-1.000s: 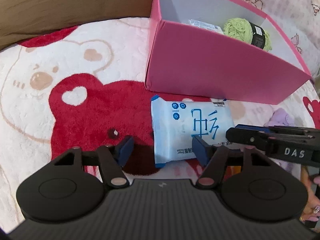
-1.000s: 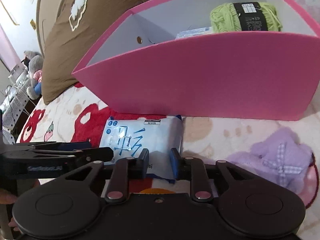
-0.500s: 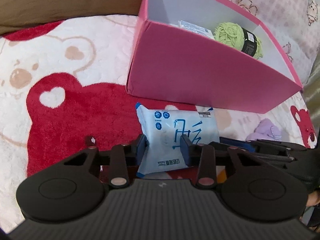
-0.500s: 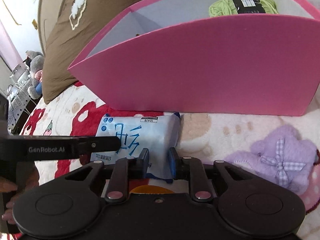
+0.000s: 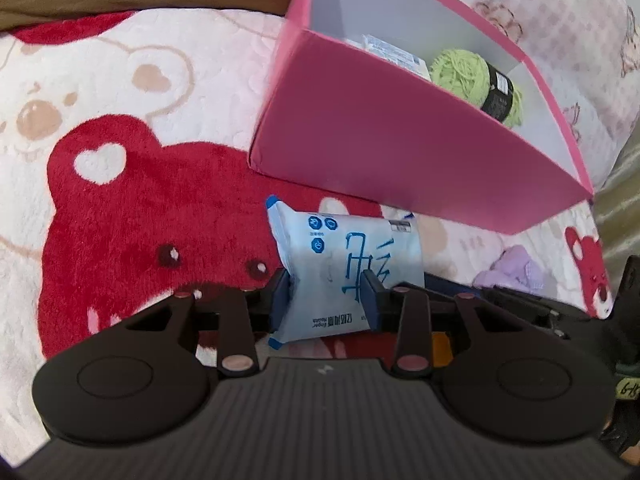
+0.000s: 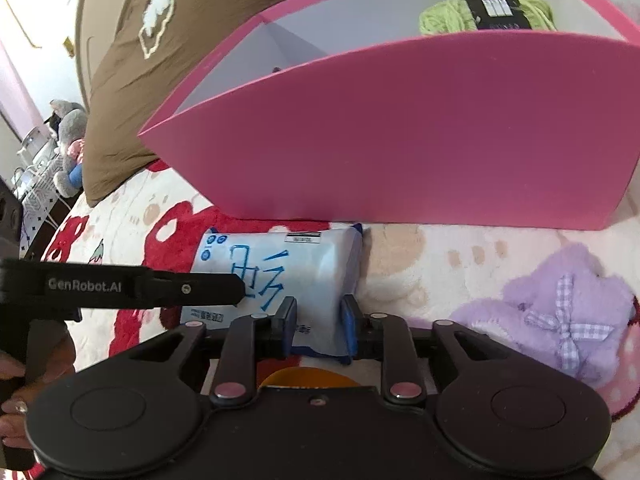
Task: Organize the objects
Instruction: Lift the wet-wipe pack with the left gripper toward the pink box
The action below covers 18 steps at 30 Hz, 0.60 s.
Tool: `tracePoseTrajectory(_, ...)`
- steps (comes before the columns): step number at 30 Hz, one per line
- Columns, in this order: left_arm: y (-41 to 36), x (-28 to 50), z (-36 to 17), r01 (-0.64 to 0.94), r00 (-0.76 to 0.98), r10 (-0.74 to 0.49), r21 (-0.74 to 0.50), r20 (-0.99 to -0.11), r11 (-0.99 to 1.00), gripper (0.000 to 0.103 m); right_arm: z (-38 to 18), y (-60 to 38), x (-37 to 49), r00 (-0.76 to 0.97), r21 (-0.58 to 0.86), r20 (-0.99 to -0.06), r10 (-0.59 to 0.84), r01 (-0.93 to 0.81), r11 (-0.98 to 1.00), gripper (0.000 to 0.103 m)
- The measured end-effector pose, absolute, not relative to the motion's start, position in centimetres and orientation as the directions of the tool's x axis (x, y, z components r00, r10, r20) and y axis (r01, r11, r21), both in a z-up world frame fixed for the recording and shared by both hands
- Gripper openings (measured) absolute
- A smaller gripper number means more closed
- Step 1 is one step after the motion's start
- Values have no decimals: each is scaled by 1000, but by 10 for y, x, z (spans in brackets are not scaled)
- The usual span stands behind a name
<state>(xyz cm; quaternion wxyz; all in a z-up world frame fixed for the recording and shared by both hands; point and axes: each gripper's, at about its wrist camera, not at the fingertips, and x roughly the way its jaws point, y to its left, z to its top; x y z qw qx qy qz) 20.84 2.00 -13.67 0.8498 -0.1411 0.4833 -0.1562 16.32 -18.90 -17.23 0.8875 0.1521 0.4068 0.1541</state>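
Observation:
A white and blue tissue pack [image 5: 340, 256] [image 6: 288, 264] sits on the bear-print blanket in front of the pink box [image 5: 392, 136] [image 6: 420, 128]. My left gripper [image 5: 326, 296] is shut on the pack's near left part. My right gripper [image 6: 318, 320] is shut on its near right end. The pack looks slightly raised at the near edge. The left gripper's side [image 6: 140, 286] shows in the right wrist view. Inside the box lie a green yarn ball [image 5: 476, 80] [image 6: 484, 14] and a small white packet [image 5: 392, 54].
A purple fluffy item with a checked bow [image 6: 560, 312] [image 5: 516, 268] lies on the blanket right of the pack. A brown pillow [image 6: 172, 40] lies behind the box at left. A grey plush toy [image 6: 70, 140] sits beyond the bed's edge at far left.
My left gripper has closed from open onto the tissue pack. Both grippers have moved closer to the pink box, and the pack has tilted up at its near edge.

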Motion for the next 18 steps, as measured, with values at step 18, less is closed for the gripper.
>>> tracePoseTrajectory(18,11,186,-109,138,451,-423,-407,-786,903,45,-142,-189,130,642,378,-645,414,-204,903,47)
